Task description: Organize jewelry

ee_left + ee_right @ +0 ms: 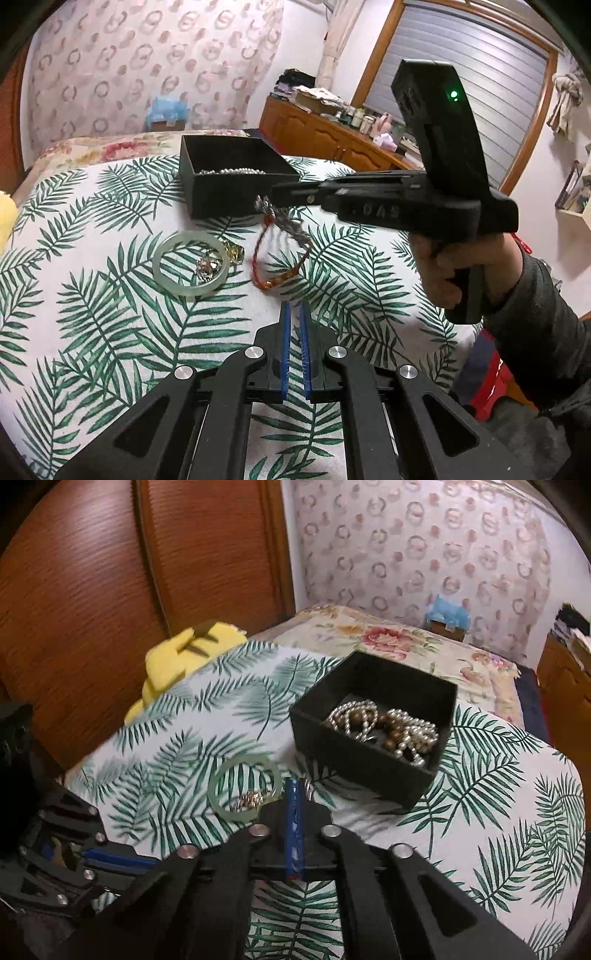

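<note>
A black open box (236, 184) (369, 753) on the palm-leaf cloth holds pearl and brown bead strands (384, 727). A pale green jade bangle (190, 268) (242, 792) lies on the cloth around a small metal piece (207, 267). A red cord bracelet (277, 258) lies beside it. My right gripper (275, 194) (295, 794) is shut on a silver chain (284, 221) that hangs just in front of the box. My left gripper (294, 314) hovers nearly closed and empty, nearer than the bracelet.
A yellow plush (184, 661) lies at the cloth's left edge by a wooden wardrobe (110, 572). A floral bedspread (388, 635) lies behind the box. A wooden dresser (332, 136) with clutter stands at the back right.
</note>
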A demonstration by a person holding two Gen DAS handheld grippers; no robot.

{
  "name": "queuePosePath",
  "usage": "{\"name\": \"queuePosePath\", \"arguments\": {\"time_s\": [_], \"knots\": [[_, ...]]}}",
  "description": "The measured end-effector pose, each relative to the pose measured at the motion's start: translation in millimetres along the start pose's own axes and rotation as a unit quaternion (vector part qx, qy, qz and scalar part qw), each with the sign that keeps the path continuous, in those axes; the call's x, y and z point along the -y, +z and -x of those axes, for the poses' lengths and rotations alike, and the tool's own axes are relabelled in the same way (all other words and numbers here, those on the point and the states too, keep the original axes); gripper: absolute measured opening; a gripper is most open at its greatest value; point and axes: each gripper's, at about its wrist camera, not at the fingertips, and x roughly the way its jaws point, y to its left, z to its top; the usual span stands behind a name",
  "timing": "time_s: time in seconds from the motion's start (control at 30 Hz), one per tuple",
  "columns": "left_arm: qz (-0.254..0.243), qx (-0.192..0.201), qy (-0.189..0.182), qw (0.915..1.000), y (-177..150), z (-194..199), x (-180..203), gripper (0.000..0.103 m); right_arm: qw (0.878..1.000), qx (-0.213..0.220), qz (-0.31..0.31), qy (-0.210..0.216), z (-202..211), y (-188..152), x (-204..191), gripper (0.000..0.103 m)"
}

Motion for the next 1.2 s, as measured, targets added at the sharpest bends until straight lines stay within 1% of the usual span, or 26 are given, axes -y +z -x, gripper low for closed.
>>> {"name": "queuePosePath", "arguments": {"time_s": [0.2,0.3,0.4,0.43,0.47,0.5,0.53,0.57,0.67,0.73,0.83,0.9,0.93,0.97,1.1,1.13,1.17,1.2], "knots": [[-0.002,-0.005,0.010,0.9999,3.7,-8.8,-2.6,0.004,1.000,0.022,0.002,-0.010,16.8,5.5,4.6,0.000],[0.000,-0.008,0.019,0.9998,3.4,-11.2,-6.4,0.004,1.000,0.013,0.003,-0.013,16.5,-1.2,8.1,0.001],[0.007,-0.006,0.027,0.9996,1.9,-11.6,-11.8,0.004,1.000,-0.002,0.016,-0.022,8.7,-14.0,2.6,0.002],[0.010,-0.005,0.031,0.9995,1.6,-11.5,-14.2,0.004,1.000,-0.010,0.022,-0.019,4.7,-19.2,-0.5,0.007],[0.011,-0.005,0.033,0.9994,0.9,-10.9,-15.6,0.004,0.999,-0.016,0.027,-0.017,1.0,-23.5,-3.5,0.018],[0.013,-0.005,0.036,0.9993,0.6,-10.8,-17.9,0.004,0.999,-0.024,0.037,-0.016,-4.1,-28.6,-8.6,0.025],[0.015,-0.005,0.037,0.9992,0.5,-10.8,-19.1,0.004,0.999,-0.027,0.043,-0.018,-6.8,-31.2,-11.9,0.035],[0.016,-0.005,0.038,0.9991,0.4,-10.5,-20.2,0.004,0.998,-0.031,0.051,-0.019,-10.2,-33.7,-16.0,0.036],[0.017,-0.004,0.039,0.9991,-0.1,-9.2,-22.7,0.004,0.996,-0.048,0.074,-0.029,-20.7,-39.0,-27.0,0.035],[0.017,-0.004,0.039,0.9991,-0.2,-9.2,-23.0,0.004,0.993,-0.064,0.089,-0.045,-29.4,-42.2,-30.2,0.036],[0.018,-0.004,0.039,0.9991,-0.1,-9.0,-24.1,0.004,0.990,-0.069,0.099,-0.066,-34.9,-43.5,-28.0,0.035],[0.018,-0.005,0.039,0.9991,-0.3,-9.2,-23.7,0.004,0.989,-0.072,0.103,-0.074,-36.4,-43.0,-25.5,0.024],[0.018,-0.005,0.039,0.9991,-0.3,-10.0,-23.3,0.004,0.989,-0.072,0.107,-0.077,-36.4,-43.0,-25.2,0.016],[0.018,-0.006,0.038,0.9991,0.0,-10.3,-23.5,0.004,0.988,-0.072,0.109,-0.081,-35.8,-43.1,-24.8,0.016],[0.017,-0.007,0.035,0.9992,4.1,-14.8,-20.7,0.004,0.995,-0.045,0.078,-0.050,-18.8,-37.9,-14.8,0.014],[0.017,-0.006,0.034,0.9993,6.1,-16.1,-19.7,0.005,0.998,-0.027,0.058,-0.030,-8.8,-34.8,-9.3,0.014],[0.018,-0.005,0.032,0.9993,8.4,-16.8,-19.0,0.006,0.999,-0.015,0.046,-0.020,-2.1,-32.5,-5.8,0.013],[0.019,-0.002,0.031,0.9994,11.3,-17.0,-18.1,0.011,0.999,-0.006,0.037,-0.013,3.5,-31.5,-3.1,0.013]]}}
